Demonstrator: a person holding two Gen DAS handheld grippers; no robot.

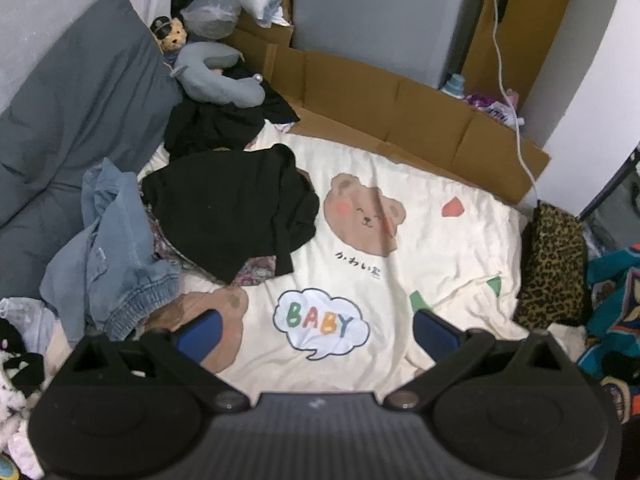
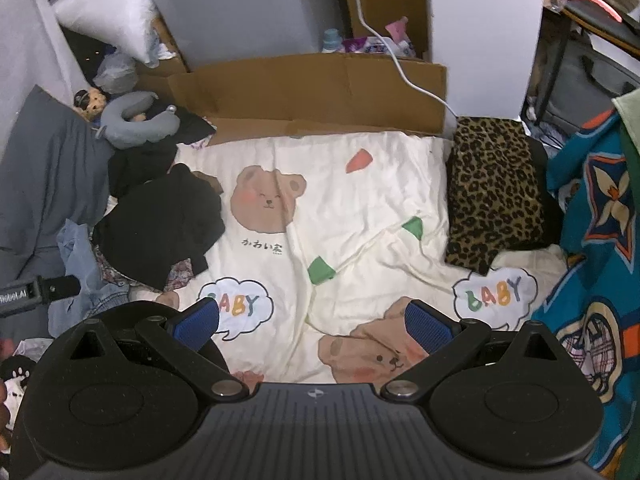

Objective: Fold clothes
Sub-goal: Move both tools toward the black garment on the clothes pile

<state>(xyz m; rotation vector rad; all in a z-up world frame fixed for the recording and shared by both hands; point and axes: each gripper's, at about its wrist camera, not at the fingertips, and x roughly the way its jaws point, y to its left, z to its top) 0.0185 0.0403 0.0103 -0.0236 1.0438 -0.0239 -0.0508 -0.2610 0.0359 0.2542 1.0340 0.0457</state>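
A heap of unfolded clothes lies on the left of the cream bear-print bedsheet: a crumpled black garment on top, a light denim garment beside it, floral fabric under the black one. A folded leopard-print garment rests at the sheet's right edge. My left gripper hovers open above the sheet, right of the denim. My right gripper is open too, over the sheet's middle, holding nothing.
A grey duvet fills the left side, with a grey neck pillow and a small plush toy behind the heap. Flattened cardboard lines the far edge. A teal patterned blanket hangs at the right. A white cable crosses the cardboard.
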